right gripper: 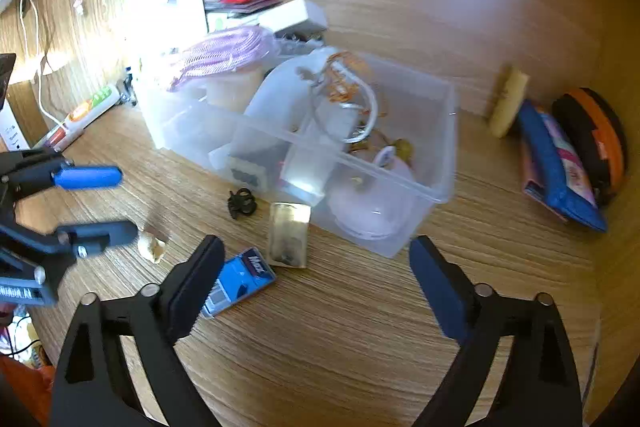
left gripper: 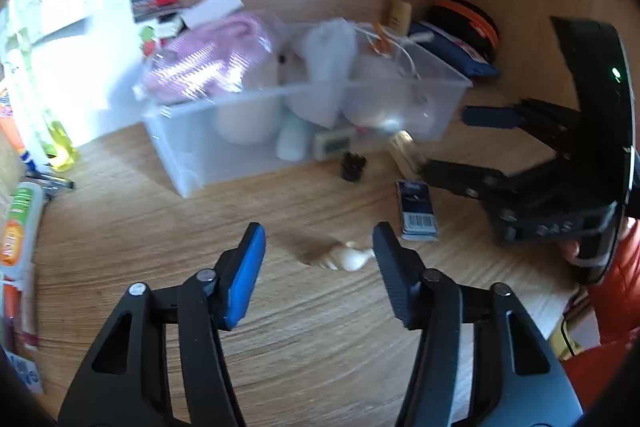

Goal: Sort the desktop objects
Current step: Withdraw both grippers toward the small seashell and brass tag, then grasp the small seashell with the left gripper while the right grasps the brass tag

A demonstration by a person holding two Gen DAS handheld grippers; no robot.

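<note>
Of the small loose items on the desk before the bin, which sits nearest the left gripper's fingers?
The cream seashell, lying between the left gripper's open fingers; the others lie farther off.

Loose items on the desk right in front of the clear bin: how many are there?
4: black hair clip nearest the bin, gold packet beside it, blue box further out, cream shell by the left gripper. Others may be hidden.
</note>
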